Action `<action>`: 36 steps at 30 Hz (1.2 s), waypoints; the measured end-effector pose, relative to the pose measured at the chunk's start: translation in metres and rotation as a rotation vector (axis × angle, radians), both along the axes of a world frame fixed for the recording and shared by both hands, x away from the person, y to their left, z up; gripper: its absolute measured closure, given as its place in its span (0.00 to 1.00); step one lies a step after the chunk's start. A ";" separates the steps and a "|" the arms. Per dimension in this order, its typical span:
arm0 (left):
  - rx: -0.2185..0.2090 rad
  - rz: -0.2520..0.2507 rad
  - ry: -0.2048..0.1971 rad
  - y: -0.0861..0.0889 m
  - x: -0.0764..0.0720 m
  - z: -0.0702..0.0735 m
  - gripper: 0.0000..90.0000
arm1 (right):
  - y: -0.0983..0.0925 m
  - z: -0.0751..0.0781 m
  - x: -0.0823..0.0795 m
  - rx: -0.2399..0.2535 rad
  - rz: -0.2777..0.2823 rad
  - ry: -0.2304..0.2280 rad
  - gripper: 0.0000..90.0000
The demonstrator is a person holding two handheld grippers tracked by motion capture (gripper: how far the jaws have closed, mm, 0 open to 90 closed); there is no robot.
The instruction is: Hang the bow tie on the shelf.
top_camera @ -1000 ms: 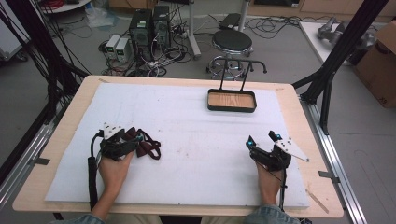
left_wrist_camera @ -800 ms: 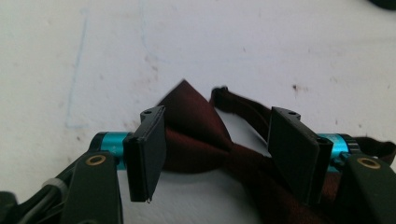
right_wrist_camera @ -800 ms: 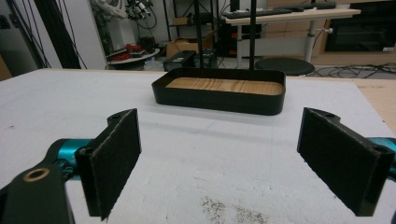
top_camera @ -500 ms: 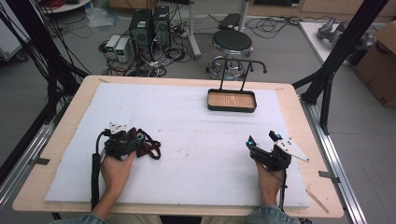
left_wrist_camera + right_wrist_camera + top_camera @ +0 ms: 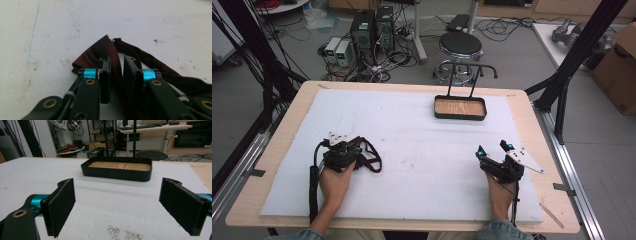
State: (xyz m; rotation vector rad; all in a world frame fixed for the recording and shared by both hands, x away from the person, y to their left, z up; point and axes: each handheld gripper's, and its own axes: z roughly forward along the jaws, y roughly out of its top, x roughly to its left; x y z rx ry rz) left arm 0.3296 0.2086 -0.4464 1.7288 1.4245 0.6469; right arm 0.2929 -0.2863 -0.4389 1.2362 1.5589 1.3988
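1. While pinching dark red strap (image 5: 105,51) at near left, left gripper (image 5: 343,151) nearly closed on cloth: grasp step, probably.
2. Near right, right gripper (image 5: 493,150) spread wide, empty.
3. Farther off, black tray (image 5: 460,116); calls for lifting, carrying there.

Gripper: the right gripper (image 5: 117,207) stood with its two black, foam-faced jaws spread wide apart, nothing between them.
Surface: a white, lightly speckled foam sheet (image 5: 105,202) lay under the jaws; bare wood showed at its far right edge.
Tray: a shallow black rectangular tray with a wooden floor (image 5: 117,171) sat near the far edge of the sheet, well apart from the jaws.
Posts: two thin black uprights rose behind the tray.
Background: a round black stool (image 5: 153,155) stood beyond the table.
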 end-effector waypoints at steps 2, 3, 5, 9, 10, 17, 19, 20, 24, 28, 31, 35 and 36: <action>-0.029 -0.027 -0.017 0.000 -0.002 0.002 0.87 | 0.000 0.000 0.000 0.003 -0.001 0.003 0.14; -0.031 -0.040 -0.024 0.000 -0.003 0.003 0.87 | 0.000 0.000 0.000 0.003 0.000 0.003 0.14; -0.038 -0.058 -0.042 -0.002 -0.005 0.005 0.88 | 0.000 0.000 0.000 0.001 0.002 0.001 0.14; -0.060 -0.086 -0.073 -0.004 -0.006 0.011 0.88 | 0.000 0.000 0.000 0.004 0.000 0.003 0.14; -0.068 -0.108 -0.094 -0.003 -0.007 0.016 0.88 | 0.000 0.000 0.000 0.005 0.001 0.003 0.14; -0.094 -0.152 -0.131 -0.006 0.001 0.033 0.88 | 0.000 0.000 0.000 0.005 0.001 0.005 0.14; -0.090 -0.173 -0.140 -0.009 0.005 0.038 0.88 | -0.001 0.000 0.000 0.011 0.001 0.007 0.14; -0.074 -0.185 -0.143 -0.012 0.007 0.041 0.88 | -0.001 0.000 0.000 0.011 0.001 0.007 0.14; -0.075 -0.224 -0.155 -0.019 0.015 0.052 0.88 | -0.002 -0.001 0.000 0.014 0.004 0.007 0.14; -0.088 -0.259 -0.164 -0.028 0.023 0.063 0.88 | -0.002 -0.001 0.001 0.023 0.003 0.008 0.14; -0.098 -0.282 -0.157 -0.036 0.030 0.070 0.88 | -0.003 -0.001 0.001 0.029 0.005 0.012 0.14; -0.131 -0.313 -0.164 -0.046 0.040 0.075 0.88 | -0.003 -0.001 0.001 0.032 0.004 0.013 0.14; -0.137 -0.318 -0.166 -0.049 0.043 0.076 0.88 | -0.003 -0.001 0.001 0.032 0.005 0.013 0.14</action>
